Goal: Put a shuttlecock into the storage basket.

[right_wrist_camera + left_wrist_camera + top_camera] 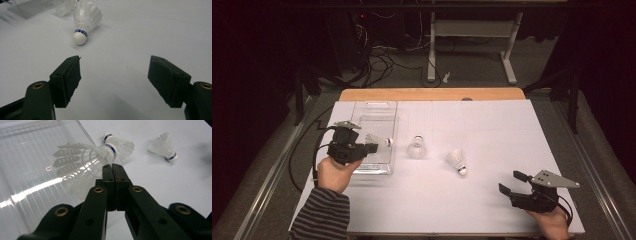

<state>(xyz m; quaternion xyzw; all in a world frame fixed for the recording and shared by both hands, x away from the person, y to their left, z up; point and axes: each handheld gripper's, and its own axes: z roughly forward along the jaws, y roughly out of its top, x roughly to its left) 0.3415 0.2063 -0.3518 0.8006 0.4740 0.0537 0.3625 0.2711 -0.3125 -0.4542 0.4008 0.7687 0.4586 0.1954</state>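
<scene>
My left gripper (374, 147) (111, 165) is shut on the cork end of a white feather shuttlecock (379, 140) (82, 155). It holds the shuttlecock over the right edge of a clear plastic tray (374, 112) (30, 170), feathers toward the tray. A second shuttlecock (416, 146) (122, 143) lies on the white mat just right of the tray. A third shuttlecock (457, 161) (165, 146) (83, 20) lies farther right, with its cork toward my right gripper (511, 182) (115, 75). That gripper rests low over the mat near the front right corner, open, with nothing between its jaws.
The white mat (492, 130) covers a wooden table (432, 94). Beyond the far edge are a white desk frame (472, 35) and cables on the floor (382, 60). The tray's corner (30, 6) appears far off in the right gripper view.
</scene>
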